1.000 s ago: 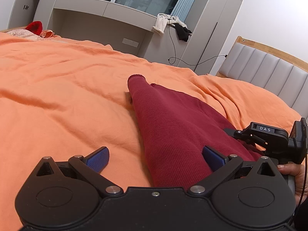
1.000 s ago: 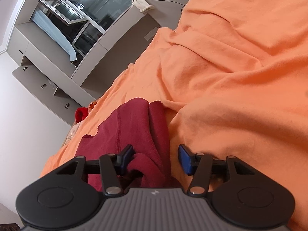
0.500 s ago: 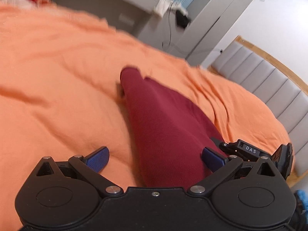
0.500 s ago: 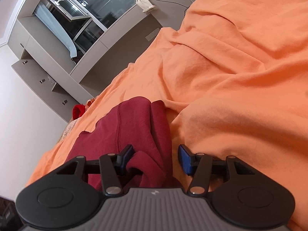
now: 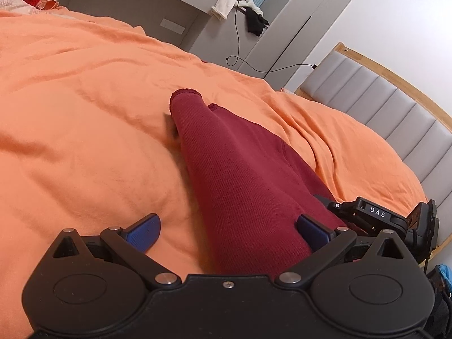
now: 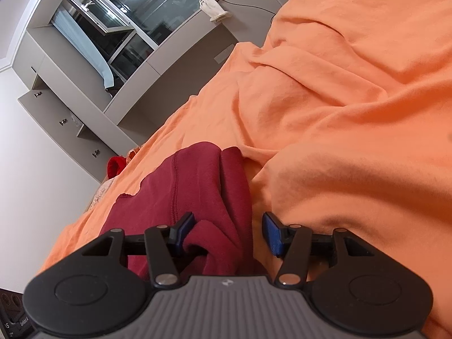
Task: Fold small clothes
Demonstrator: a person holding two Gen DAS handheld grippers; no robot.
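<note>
Left wrist view: an orange bedspread (image 5: 84, 107) fills the left half of the picture, its surface creased but bare. At centre lies the maroon garment (image 5: 240, 192), a ribbed knit laid lengthwise on the bed, narrow at the far cuff and widening toward the camera. It appears doubled over along its length, with a second cuff edge showing just beside the first. The left gripper (image 5: 228, 231) hangs low over the near end with its blue fingers (image 5: 144, 233) spread wide; the cloth passes between them, close against the right-hand finger, and nothing is pinched. At right, the right gripper (image 5: 375, 217) rests at the edge of the garment, and the white letters "DAS" on its black housing are the only writing that can be read. A padded headboard (image 5: 395, 107) stands behind it.

Right wrist view: a maroon fold bunches against the left-hand finger (image 6: 185, 226) of the right gripper (image 6: 228, 233), while the other finger stands apart over the orange cover. The fingers are half spread, and the cloth between them does not look clamped. A small pale emblem sits on the grey housing, too small to read.

Judged progress: a first lengthwise fold seems made, with sleeves or legs brought together. Crosswise folds to shorten the piece, and a final smoothing, appear to remain. A red item (image 6: 115, 165) far off at the bed's edge may be another piece awaiting folding.
</note>
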